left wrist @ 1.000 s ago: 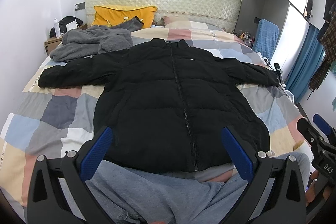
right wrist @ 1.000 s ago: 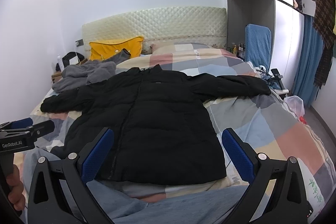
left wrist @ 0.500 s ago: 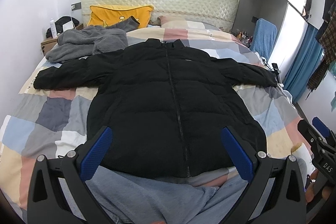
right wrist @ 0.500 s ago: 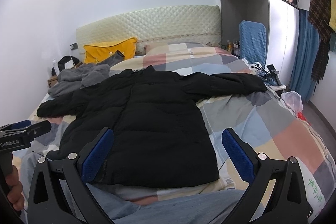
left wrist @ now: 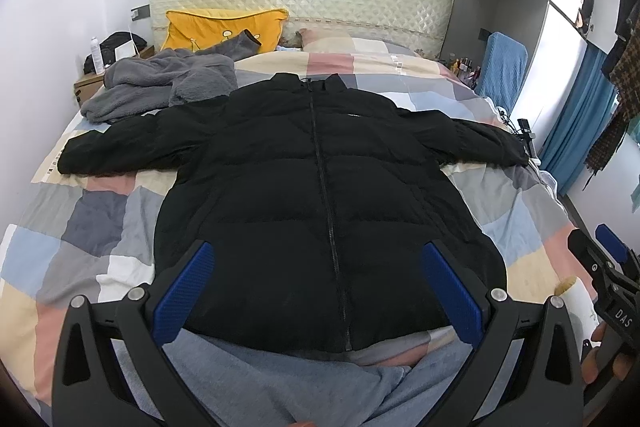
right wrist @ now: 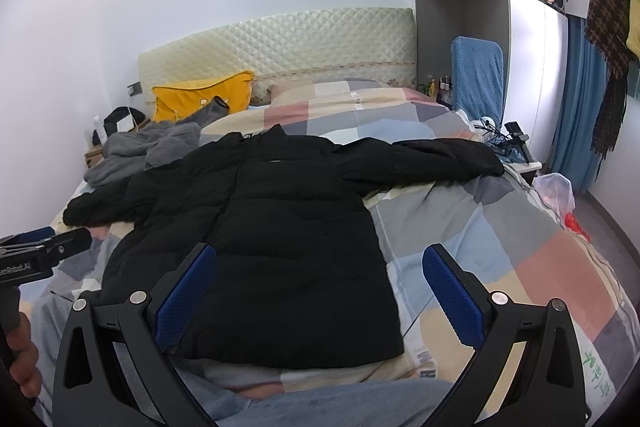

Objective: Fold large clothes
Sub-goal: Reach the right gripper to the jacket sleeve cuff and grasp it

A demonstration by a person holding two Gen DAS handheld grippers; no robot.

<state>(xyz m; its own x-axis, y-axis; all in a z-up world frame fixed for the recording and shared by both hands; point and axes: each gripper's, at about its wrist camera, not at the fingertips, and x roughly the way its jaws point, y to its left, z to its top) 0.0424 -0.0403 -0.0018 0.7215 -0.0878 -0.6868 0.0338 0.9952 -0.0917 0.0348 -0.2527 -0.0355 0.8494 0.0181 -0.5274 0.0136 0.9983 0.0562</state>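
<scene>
A black puffer jacket [left wrist: 320, 195] lies flat and zipped on the checked bed [left wrist: 100, 227], collar toward the headboard, both sleeves spread sideways. It also shows in the right wrist view [right wrist: 272, 227]. My left gripper [left wrist: 318, 287] is open and empty above the jacket's hem. My right gripper [right wrist: 320, 291] is open and empty over the hem's right part. The right gripper shows at the left wrist view's right edge [left wrist: 608, 279], and the left gripper at the right wrist view's left edge [right wrist: 40, 251].
A grey fleece garment [left wrist: 160, 87] and a yellow pillow [left wrist: 224, 27] lie at the bed's head, left. Grey-blue cloth [left wrist: 280, 383] lies below the hem. A nightstand [left wrist: 92, 79] is at left; a blue chair [left wrist: 504, 67] and curtain [left wrist: 580, 123] at right.
Both grippers have moved forward toward the jacket, which looks larger and more centred now. Both stay open. The jacket has not moved.
</scene>
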